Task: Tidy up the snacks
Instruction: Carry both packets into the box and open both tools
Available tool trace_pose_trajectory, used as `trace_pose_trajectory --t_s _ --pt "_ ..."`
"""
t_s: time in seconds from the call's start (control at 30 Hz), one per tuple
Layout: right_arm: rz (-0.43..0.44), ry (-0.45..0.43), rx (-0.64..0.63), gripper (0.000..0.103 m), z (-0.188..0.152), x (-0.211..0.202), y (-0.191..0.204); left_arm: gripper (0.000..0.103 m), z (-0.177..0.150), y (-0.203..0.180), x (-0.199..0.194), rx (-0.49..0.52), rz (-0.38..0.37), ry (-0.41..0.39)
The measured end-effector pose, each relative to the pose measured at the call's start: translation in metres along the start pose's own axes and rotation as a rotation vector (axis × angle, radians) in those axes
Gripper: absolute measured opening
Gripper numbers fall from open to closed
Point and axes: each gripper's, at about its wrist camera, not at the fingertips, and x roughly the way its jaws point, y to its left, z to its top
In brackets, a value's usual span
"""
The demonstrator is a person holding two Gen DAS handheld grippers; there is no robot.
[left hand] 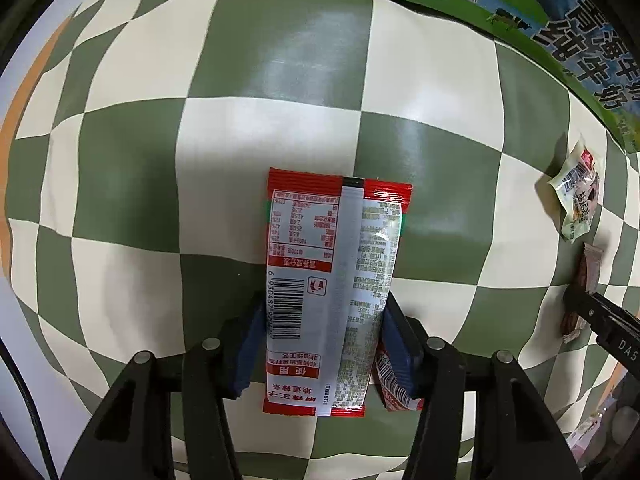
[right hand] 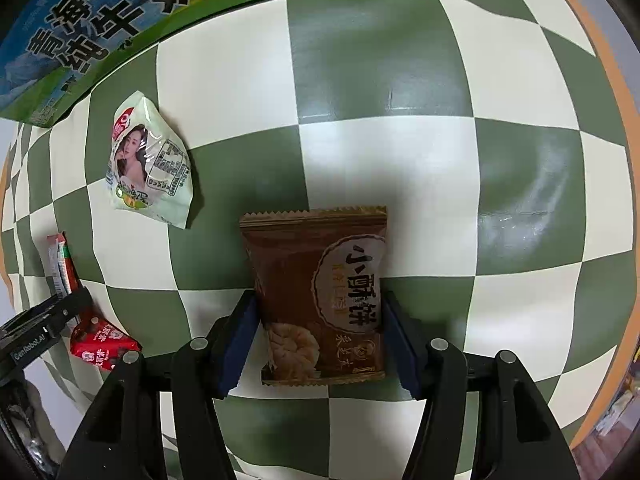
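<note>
One milk carton box (right hand: 100, 28), green and blue with large printed characters, lies at the far edge of the checkered tablecloth (right hand: 380, 160), ahead and to the left of the right gripper (right hand: 320, 336) and ahead and to the right of the left gripper (left hand: 324, 344). Four snack packets show, plus a partly hidden one. The long red-and-silver sachet (left hand: 332, 292) lies barcode side up, reaching forward from between the left gripper's blue pads, which are clamped against its two long edges. One brown pastry packet (right hand: 320, 296) sits likewise between the right gripper's pads, pinched at both sides. One pale green pouch (right hand: 150, 164) with a woman's portrait rests ahead-left of the right gripper, well apart from it, close to the box. One small red packet (right hand: 102, 344) lies just beside the left gripper's tip, seen from the right wrist view. Another red-edged packet (left hand: 394, 384) peeks out behind the left gripper's right pad.
</note>
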Motion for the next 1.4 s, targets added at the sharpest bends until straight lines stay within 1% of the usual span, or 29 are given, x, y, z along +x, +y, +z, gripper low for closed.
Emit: trace_pose_trajectory --t_s 0.03,0.13,0.17,0.27,0.33,0.43,0.5,0.57,0.6,0.63,0.7,0.8,0.83,0.87,0.93,1.0,1.07,1.13,1.2,1.3,1.4 --pt "-0.004 -0.009 -0.006 0.06 -0.003 -0.002 0.003 0.048 -0.004 0.008 -0.015 -0.004 -0.002 -0.004" --pt "0.004 -0.03 -0.009 0.06 -0.012 -0.008 0.009 0.048 -0.008 0.016 -0.023 -0.018 -0.014 -0.013" --pt "0.012 -0.033 -0.008 0.06 -0.015 -0.012 0.008 0.048 -0.01 0.021 -0.032 -0.024 -0.019 -0.015" --pt "0.046 -0.039 -0.008 0.06 -0.019 -0.021 0.01 0.048 -0.014 0.031 -0.045 -0.047 -0.053 -0.025" --pt "0.073 -0.047 -0.012 0.06 -0.021 -0.03 0.015 0.048 -0.016 0.036 -0.061 -0.061 -0.083 -0.038" --pt "0.122 -0.071 -0.024 0.06 -0.021 -0.05 0.022 0.048 -0.019 0.035 -0.091 -0.07 -0.149 -0.07" --pt "0.163 -0.09 -0.032 0.06 -0.02 -0.067 0.027 0.048 -0.017 0.031 -0.12 -0.07 -0.22 -0.098" --pt "0.199 -0.118 -0.043 0.06 -0.018 -0.088 0.033 0.048 -0.011 0.024 -0.143 -0.062 -0.272 -0.123" --pt "0.222 -0.136 -0.049 0.06 -0.014 -0.102 0.036 0.048 -0.004 0.018 -0.16 -0.052 -0.313 -0.139" --pt "0.24 -0.152 -0.054 0.06 -0.011 -0.114 0.038 0.048 0.001 0.013 -0.167 -0.046 -0.333 -0.148" --pt "0.27 -0.202 -0.067 0.06 0.003 -0.144 0.043 0.048 0.018 -0.001 -0.192 -0.018 -0.382 -0.184" --pt "0.291 -0.285 -0.086 0.06 0.034 -0.19 0.047 0.048 0.056 -0.023 -0.212 0.018 -0.391 -0.235" --pt "0.281 -0.304 -0.093 0.06 0.042 -0.198 0.049 0.048 0.068 -0.031 -0.218 0.024 -0.389 -0.25" --pt "0.263 -0.333 -0.099 0.06 0.057 -0.209 0.05 0.048 0.087 -0.038 -0.224 0.034 -0.386 -0.26" --pt "0.239 -0.354 -0.102 0.06 0.082 -0.22 0.045 0.048 0.12 -0.056 -0.221 0.036 -0.389 -0.252" --pt "0.219 -0.356 -0.089 0.06 0.112 -0.222 0.045 0.048 0.15 -0.069 -0.217 0.035 -0.389 -0.228" --pt "0.18 -0.347 -0.086 0.06 0.141 -0.217 0.044 0.048 0.18 -0.079 -0.21 0.027 -0.382 -0.2" --pt "0.155 -0.32 -0.081 0.06 0.173 -0.206 0.048 0.048 0.216 -0.094 -0.198 0.035 -0.364 -0.164" --pt "0.129 -0.294 -0.073 0.06 0.195 -0.195 0.046 0.048 0.241 -0.104 -0.184 0.034 -0.347 -0.132" --pt "0.091 -0.261 -0.066 0.06 0.222 -0.176 0.046 0.048 0.268 -0.117 -0.165 0.034 -0.334 -0.084" --pt "0.084 -0.233 -0.05 0.06 0.24 -0.16 0.041 0.049 0.284 -0.128 -0.147 0.057 -0.307 -0.046"
